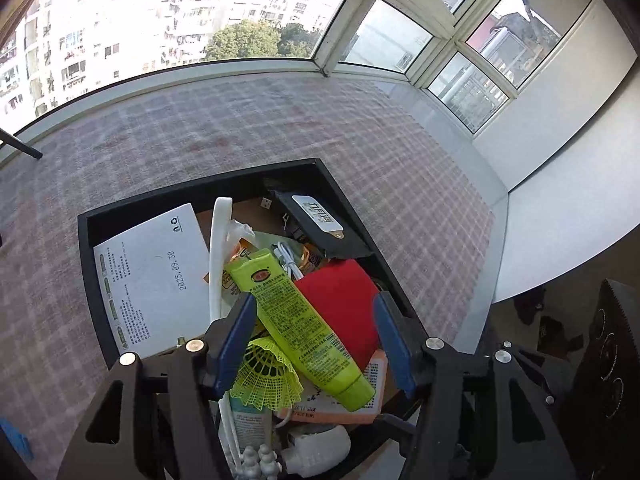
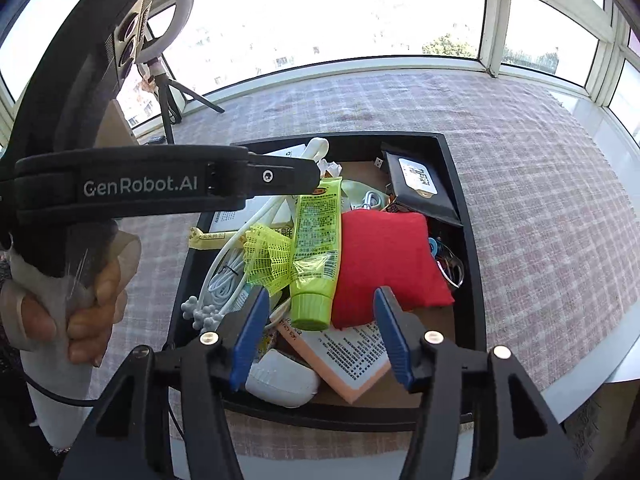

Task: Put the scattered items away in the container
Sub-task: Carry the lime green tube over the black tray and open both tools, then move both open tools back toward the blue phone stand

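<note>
A black tray (image 1: 84,248) (image 2: 468,216) on the plaid cloth holds several items. Among them are a lime-green tube (image 1: 296,320) (image 2: 316,232), a red cloth (image 1: 344,304) (image 2: 384,264), a yellow net shuttlecock (image 1: 266,376) (image 2: 268,256), a white printed box (image 1: 152,272), a black pouch (image 1: 320,224) (image 2: 420,184), a peach box (image 2: 352,360) and white cables (image 2: 224,280). My left gripper (image 1: 314,300) hangs open over the tray; the tube lies below between its blue pads, ungripped. My right gripper (image 2: 322,292) is open above the tray's near end and holds nothing.
A person's hand (image 2: 88,312) grips the left device's handle at the left of the right wrist view, and its black strap (image 2: 140,188) crosses over the tray's left side. A ring light on a tripod (image 2: 168,92) stands by the window. The pink plaid cloth (image 1: 240,128) ends at a white sill.
</note>
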`<act>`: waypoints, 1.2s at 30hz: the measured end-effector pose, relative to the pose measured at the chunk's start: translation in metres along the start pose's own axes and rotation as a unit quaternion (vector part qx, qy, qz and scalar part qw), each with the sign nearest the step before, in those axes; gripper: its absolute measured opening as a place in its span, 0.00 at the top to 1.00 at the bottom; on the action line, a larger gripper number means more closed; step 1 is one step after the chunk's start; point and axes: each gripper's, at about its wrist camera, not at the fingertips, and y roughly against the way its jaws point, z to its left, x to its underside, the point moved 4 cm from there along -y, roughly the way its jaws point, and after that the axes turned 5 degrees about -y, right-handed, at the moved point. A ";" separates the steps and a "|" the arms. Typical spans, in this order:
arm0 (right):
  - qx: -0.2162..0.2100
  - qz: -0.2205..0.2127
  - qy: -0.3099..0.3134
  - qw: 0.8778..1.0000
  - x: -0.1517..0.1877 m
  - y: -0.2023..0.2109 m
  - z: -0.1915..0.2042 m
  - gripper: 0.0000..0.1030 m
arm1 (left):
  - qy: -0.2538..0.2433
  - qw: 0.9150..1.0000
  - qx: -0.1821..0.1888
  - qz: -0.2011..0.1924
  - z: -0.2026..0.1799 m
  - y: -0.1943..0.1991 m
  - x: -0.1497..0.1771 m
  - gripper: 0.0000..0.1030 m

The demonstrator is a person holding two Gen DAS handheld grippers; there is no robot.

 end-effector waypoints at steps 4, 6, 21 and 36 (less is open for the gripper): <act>-0.004 -0.003 -0.004 1.000 -0.005 0.001 -0.001 0.48 | 0.015 1.000 -0.009 -0.008 0.019 0.012 0.002 0.45; -0.006 -0.005 -0.004 1.000 -0.007 0.000 0.000 0.48 | 0.024 1.000 -0.013 -0.014 0.029 0.019 0.005 0.45; -0.054 -0.004 0.076 0.996 -0.022 -0.014 0.083 0.48 | 0.089 0.991 -0.086 -0.041 0.111 0.081 0.060 0.45; -0.127 0.055 0.271 0.952 -0.010 -0.073 0.265 0.48 | 0.213 0.948 -0.234 -0.043 0.280 0.189 0.172 0.43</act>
